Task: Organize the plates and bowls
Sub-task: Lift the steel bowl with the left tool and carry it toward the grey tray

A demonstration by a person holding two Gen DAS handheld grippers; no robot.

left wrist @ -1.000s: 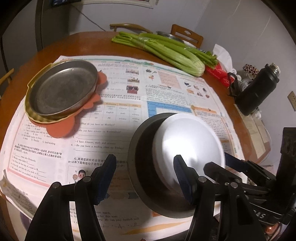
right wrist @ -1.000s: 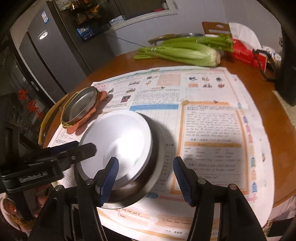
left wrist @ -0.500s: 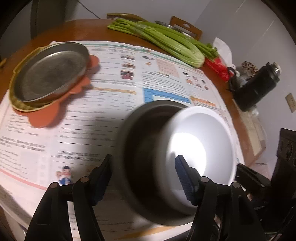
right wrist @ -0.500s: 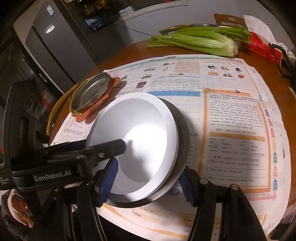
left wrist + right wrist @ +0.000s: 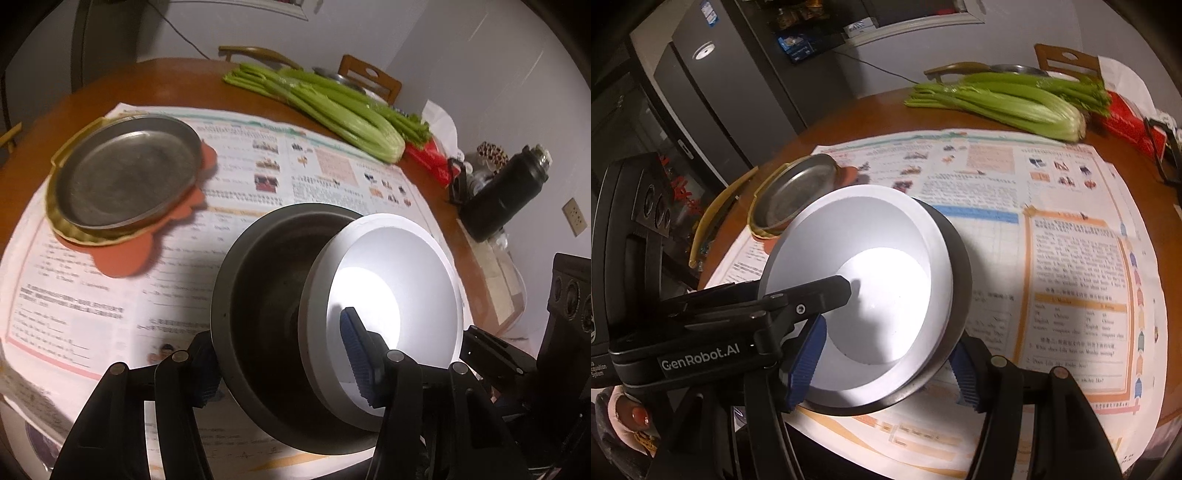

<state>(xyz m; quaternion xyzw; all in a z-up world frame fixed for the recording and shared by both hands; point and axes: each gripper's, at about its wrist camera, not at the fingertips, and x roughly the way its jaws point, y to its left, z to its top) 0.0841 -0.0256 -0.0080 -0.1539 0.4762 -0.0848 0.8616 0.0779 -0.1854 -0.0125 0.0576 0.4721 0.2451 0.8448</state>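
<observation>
Round wooden table (image 5: 110, 85), pale grey wall (image 5: 461, 55), wooden chairs (image 5: 369, 74), dark fridge (image 5: 713, 85)

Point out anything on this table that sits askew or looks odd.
The white bowl sits tilted and off-centre in the dark bowl, leaning on its right wall rather than nested flat. The metal plate also lies off-centre on its yellow plate and orange mat. Nothing looks spilled or broken.

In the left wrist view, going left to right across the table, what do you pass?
Metal plate → dark bowl → white bowl → black bottle. The celery lies across the back, so I leave it out.
</observation>
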